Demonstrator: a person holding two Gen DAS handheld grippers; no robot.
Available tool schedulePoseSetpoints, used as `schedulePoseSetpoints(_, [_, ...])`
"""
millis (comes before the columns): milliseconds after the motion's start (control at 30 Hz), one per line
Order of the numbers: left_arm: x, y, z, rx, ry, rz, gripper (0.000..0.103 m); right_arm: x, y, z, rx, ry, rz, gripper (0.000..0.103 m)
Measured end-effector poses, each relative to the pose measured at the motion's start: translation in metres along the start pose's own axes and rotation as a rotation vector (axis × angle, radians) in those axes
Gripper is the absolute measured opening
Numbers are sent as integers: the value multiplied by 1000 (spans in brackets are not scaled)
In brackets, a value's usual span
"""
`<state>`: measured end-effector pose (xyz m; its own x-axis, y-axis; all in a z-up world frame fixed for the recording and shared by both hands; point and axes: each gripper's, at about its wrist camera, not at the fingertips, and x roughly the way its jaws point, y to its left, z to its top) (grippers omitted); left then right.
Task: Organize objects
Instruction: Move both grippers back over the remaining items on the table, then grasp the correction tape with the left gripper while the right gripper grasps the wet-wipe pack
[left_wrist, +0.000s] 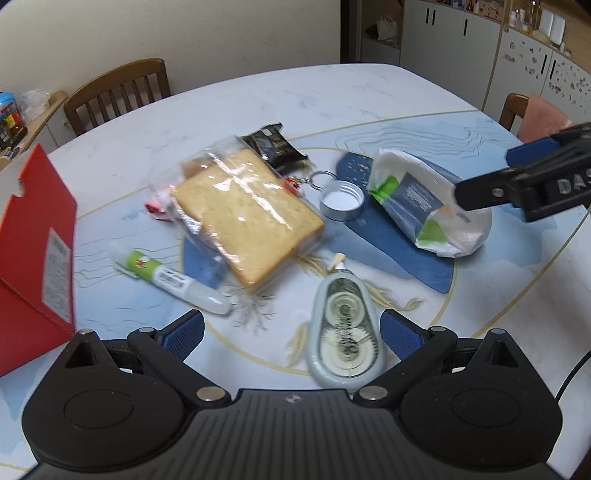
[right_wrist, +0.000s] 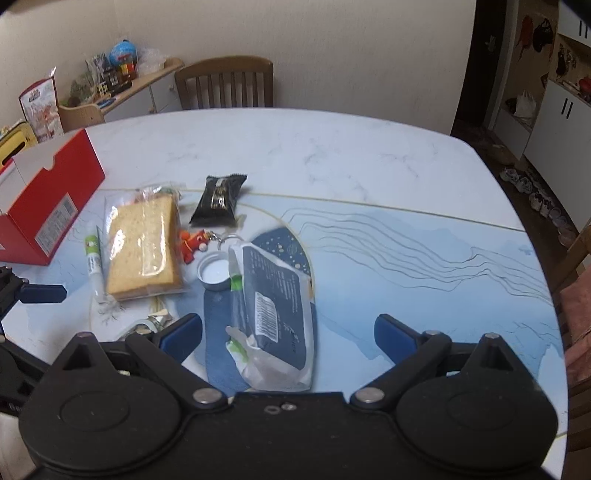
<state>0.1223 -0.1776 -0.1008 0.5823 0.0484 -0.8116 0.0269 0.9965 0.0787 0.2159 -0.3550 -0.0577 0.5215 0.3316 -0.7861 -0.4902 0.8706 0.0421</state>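
Marbled table (right_wrist: 332, 155), both tools (left_wrist: 291, 332) (right_wrist: 288, 338) wide open, empty

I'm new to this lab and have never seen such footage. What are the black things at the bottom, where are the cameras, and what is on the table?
There is no robot here: a person holds a two-finger gripper in each hand, each with a fisheye camera looking forward along its fingers. The black shape at the bottom is the gripper itself. The left gripper and the right gripper are both open and hold nothing.

On the table lie bagged bread, a glue tube, a correction tape dispenser, a metal lid, a tissue pack, a black snack packet, an orange keychain and an open red box.
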Motion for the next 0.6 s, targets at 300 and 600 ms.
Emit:
schedulePoseSetpoints(300, [15, -20, -4, 1, 15, -9, 102, 35, -4, 3, 7, 69, 13, 91])
schedulePoseSetpoints(600, [21, -23, -10, -16, 3, 4, 101, 52, -5, 3, 27, 112, 33, 77])
